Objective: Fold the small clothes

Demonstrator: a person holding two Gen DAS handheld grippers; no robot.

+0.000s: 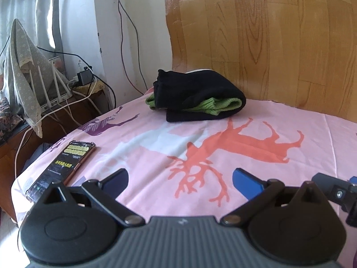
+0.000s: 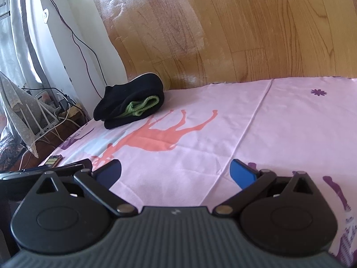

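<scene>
A folded black garment [image 1: 196, 89] with a green ribbed garment [image 1: 214, 107] tucked inside lies at the far edge of the pink deer-print sheet [image 1: 256, 185], near the wooden headboard. It also shows in the right wrist view [image 2: 131, 98], far left. My left gripper [image 1: 180, 179] is open and empty, low over the sheet, well short of the clothes. My right gripper [image 2: 176, 173] is open and empty, low over the sheet, to the right of the left one. Part of the right gripper shows at the right edge of the left wrist view.
A phone [image 1: 64, 163] with a lit screen lies on the sheet's left edge. Beyond the bed's left side stand a low table with a router [image 1: 53, 89], cables and a draped cloth. A wooden headboard [image 1: 267, 33] rises behind the clothes.
</scene>
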